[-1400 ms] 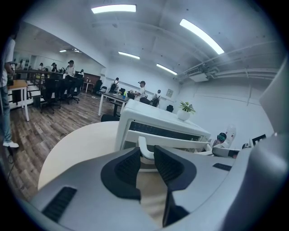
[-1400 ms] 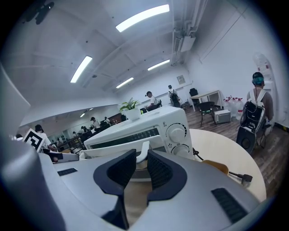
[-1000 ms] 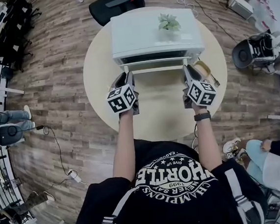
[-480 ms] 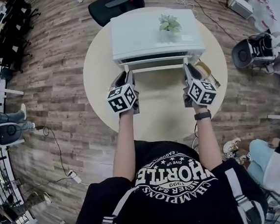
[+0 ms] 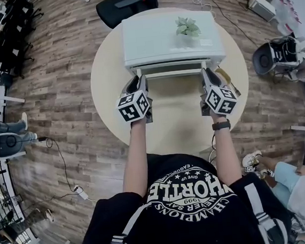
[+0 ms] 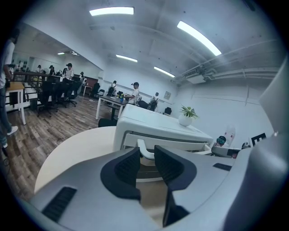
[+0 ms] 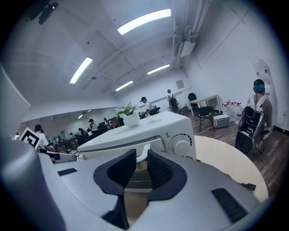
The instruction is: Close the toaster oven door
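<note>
Barely any change from a second ago: door [image 5: 170, 68] seemingly a shade nearer the oven front, dark gap above it thinner, both grippers about where they were. Toaster oven [image 5: 171, 36] at far side of round counter [image 5: 177, 124], front facing the person; door nearly upright, not yet flush.

Door handle [image 5: 172, 74] running across the door's top edge. Left gripper [image 5: 137, 84] at the handle's left end, right gripper [image 5: 208, 76] at its right end. Jaws of each narrowly apart, white handle between the tips, apparently pinched.

Handling, judged: rigid hinged door, light, probably glazed, so no slamming. Handle smooth and hard, liable to slip from the pads. Hold at both ends for an even push. Oven body perhaps light enough to slide back on the counter if shoved.

Room: control dial [image 7: 181, 145] just right of the right gripper. Potted plant [image 5: 187, 27] on the oven top, out of the door's arc. Bare counter in front; office chair [image 5: 125, 6] beyond the far rim.
</note>
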Demonstrator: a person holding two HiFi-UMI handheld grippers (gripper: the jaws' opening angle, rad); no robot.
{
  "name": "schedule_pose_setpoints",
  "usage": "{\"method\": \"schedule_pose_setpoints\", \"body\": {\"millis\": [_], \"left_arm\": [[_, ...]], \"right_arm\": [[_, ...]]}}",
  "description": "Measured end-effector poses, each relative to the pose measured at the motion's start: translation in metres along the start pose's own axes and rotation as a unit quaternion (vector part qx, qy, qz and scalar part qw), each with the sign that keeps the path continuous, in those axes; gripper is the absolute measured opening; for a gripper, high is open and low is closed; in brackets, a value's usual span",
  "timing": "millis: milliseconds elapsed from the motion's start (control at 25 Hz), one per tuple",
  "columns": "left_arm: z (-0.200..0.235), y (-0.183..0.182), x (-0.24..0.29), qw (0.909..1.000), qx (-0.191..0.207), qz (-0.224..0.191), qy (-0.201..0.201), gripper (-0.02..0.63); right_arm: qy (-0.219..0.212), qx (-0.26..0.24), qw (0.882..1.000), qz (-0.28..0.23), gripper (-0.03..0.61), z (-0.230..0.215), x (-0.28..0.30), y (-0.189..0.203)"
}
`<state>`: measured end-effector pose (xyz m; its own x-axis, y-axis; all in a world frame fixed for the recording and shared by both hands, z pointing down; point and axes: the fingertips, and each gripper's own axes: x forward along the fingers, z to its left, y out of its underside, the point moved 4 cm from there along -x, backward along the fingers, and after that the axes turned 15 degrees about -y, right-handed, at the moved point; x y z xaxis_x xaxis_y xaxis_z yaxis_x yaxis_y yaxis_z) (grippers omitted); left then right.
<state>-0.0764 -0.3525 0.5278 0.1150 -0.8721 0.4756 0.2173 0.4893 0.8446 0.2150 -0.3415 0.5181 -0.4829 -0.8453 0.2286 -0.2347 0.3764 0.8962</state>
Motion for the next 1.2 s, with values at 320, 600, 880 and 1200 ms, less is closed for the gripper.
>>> {"method": "schedule_pose_setpoints", "body": {"millis": [320,600,880,1200], "left_arm": [[0.000,-0.006,0.006,1.0000,0.003,-0.003,0.007,0.120],[-0.001,-0.006,0.007,0.9999,0.006,-0.008,0.006,0.121],[0.000,-0.006,0.009,0.9996,0.002,-0.026,0.011,0.121],[-0.003,-0.006,-0.011,0.9982,0.026,-0.046,0.027,0.115]], "right_arm": [[0.008,-0.007,1.000,-0.008,0.096,-0.001,0.006,-0.005],[0.016,-0.015,1.000,-0.012,0.095,-0.001,0.006,-0.006],[0.002,-0.008,1.000,-0.009,0.096,-0.004,0.009,-0.006],[-0.009,-0.034,0.999,0.014,0.087,0.014,0.001,-0.006]]}}
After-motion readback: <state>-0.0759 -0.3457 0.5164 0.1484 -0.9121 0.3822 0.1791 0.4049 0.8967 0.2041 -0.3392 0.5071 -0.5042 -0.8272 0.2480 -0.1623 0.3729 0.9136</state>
